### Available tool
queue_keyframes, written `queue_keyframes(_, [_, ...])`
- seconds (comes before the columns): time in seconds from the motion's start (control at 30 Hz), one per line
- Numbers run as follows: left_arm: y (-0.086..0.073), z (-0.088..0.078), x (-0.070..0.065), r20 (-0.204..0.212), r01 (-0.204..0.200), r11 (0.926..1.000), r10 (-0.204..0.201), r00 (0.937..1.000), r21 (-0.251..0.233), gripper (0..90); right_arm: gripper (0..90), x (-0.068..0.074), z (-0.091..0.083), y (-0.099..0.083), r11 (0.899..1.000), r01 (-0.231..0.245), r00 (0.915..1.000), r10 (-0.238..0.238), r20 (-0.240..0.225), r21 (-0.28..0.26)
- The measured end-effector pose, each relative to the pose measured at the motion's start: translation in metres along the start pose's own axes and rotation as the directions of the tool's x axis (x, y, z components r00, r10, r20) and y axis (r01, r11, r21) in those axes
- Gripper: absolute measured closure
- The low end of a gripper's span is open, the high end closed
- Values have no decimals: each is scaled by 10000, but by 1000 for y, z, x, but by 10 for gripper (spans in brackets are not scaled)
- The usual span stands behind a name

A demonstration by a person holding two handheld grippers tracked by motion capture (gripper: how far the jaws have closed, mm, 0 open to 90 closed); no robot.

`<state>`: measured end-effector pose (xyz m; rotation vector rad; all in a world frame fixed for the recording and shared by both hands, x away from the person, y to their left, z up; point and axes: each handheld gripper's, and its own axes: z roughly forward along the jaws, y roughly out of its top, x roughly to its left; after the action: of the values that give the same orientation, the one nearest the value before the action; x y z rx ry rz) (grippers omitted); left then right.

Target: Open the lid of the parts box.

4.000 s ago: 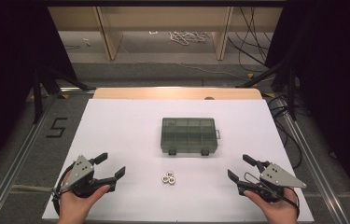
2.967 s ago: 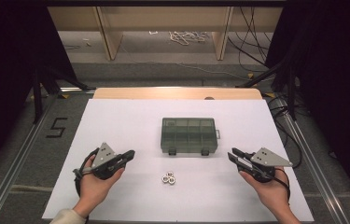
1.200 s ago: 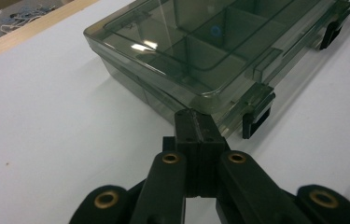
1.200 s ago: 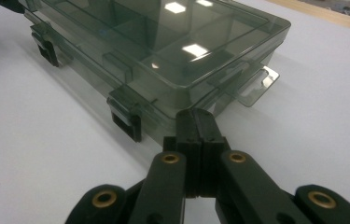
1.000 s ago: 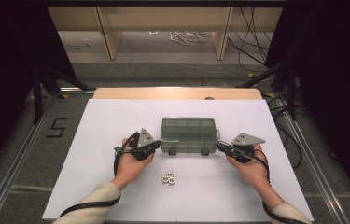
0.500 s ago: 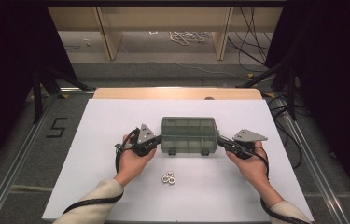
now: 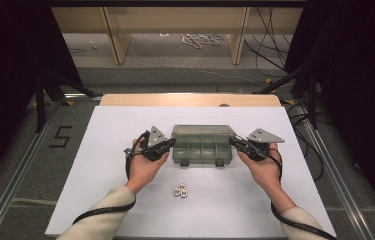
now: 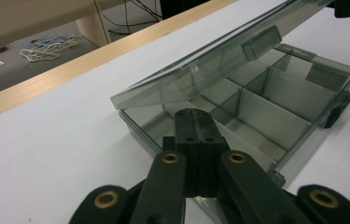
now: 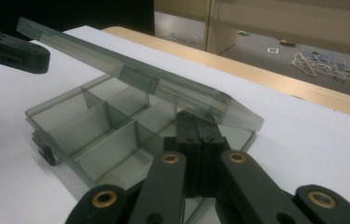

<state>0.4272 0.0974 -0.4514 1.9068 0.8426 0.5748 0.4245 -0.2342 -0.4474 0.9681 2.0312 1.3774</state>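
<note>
A smoky translucent compartment box (image 7: 202,151) lies mid-table, its hinged lid (image 7: 202,132) tilted up at the front. My left gripper (image 7: 170,144) is shut at the box's left end, and my right gripper (image 7: 233,140) is shut at its right end. In the left gripper view the closed jaws (image 8: 196,116) rest at the box's end wall below the raised lid (image 8: 200,65), over bare compartments (image 8: 275,109). From the right gripper view the closed jaws (image 9: 196,119) sit under the lid's (image 9: 130,77) near corner. Nothing lies between either pair of jaws.
A small cluster of metal nuts (image 7: 181,190) lies on the white table sheet (image 7: 120,120) in front of the box. The table's wooden far edge (image 7: 190,100) runs behind it. Cables and shelf legs are on the floor beyond.
Both grippers have stayed at the box's ends. The right one has risen a little, and the lid's front edge has come up off the box.
</note>
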Motion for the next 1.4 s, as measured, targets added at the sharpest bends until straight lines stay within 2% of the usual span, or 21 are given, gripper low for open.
queue_keyframes(0.07, [2,0,2,-26,45,10000,-46,10000,-78,896,900,1,0,2,9998,-123,9999,123,25,130])
queue_keyframes(0.1, [5,1,3,-81,137,9997,-139,9999,-199,896,900,0,1,3,10000,1,10000,-2,91,47])
queue_keyframes(0.23, [9,1,4,-85,307,9989,-310,9995,-348,896,900,-1,2,5,10000,-51,9999,52,128,-61])
queue_keyframes(0.27, [10,1,4,-101,294,9988,-299,9995,-390,896,900,0,2,5,9997,-247,9997,247,70,18])
queue_keyframes(0.3, [11,1,4,-144,251,9987,-257,9996,-434,896,900,0,4,7,9995,-263,9996,265,102,-157])
queue_keyframes(0.33, [12,2,3,-130,350,9981,-357,9993,-514,896,900,-2,3,8,9999,-69,9996,72,265,-117])
queue_keyframes(0.4, [13,2,3,-149,197,9984,-205,9997,-526,896,900,-2,3,9,9999,-68,9996,72,273,-140])
queue_keyframes(0.47, [15,5,2,-163,354,9977,-364,9992,-581,896,900,-2,5,10,9993,-114,9992,127,373,-349])
queue_keyframes(0.57, [16,6,3,-172,347,9973,-358,9992,-643,896,900,-2,2,11,9996,-255,9992,260,295,-155])
queue_keyframes(0.63, [18,6,4,-109,400,9966,-409,9991,-722,896,900,-3,2,11,9994,-82,9993,94,349,-326])
queue_keyframes(0.67, [19,6,4,-162,420,9965,-433,9989,-725,897,888,-1,1,10,9992,-351,9990,355,278,-167])
queue_keyframes(0.77, [21,7,4,-188,387,9961,-403,9990,-797,897,852,-1,2,7,9994,-215,9990,225,378,-267])
queue_keyframes(0.8, [21,7,3,-176,357,9961,-372,9992,-809,896,825,0,0,5,9995,-327,9987,328,389,-32])
queue_keyframes(0.83, [22,7,3,-198,404,9959,-422,9989,-812,896,814,0,0,4,9997,-228,9980,227,591,11])
queue_keyframes(0.9, [22,7,4,-204,400,9959,-418,9989,-807,896,806,-1,-1,3,9998,-163,9975,157,689,81])
queue_keyframes(0.93, [22,7,4,-220,399,9958,-418,9989,-819,896,770,-2,-1,3,9998,-180,9955,176,934,29])
queue_keyframes(1.1, [22,8,4,-225,372,9958,-392,9990,-839,896,731,-5,3,6,9990,-362,9897,397,1378,-278])
queue_keyframes(1.3, [18,6,2,-289,229,9965,-253,9993,-810,872,771,-7,6,10,9988,-321,9870,374,1566,-368])
queue_keyframes(1.4, [15,2,1,-435,120,9972,-152,9989,-734,819,791,-6,8,13,9986,-294,9863,361,1608,-437])
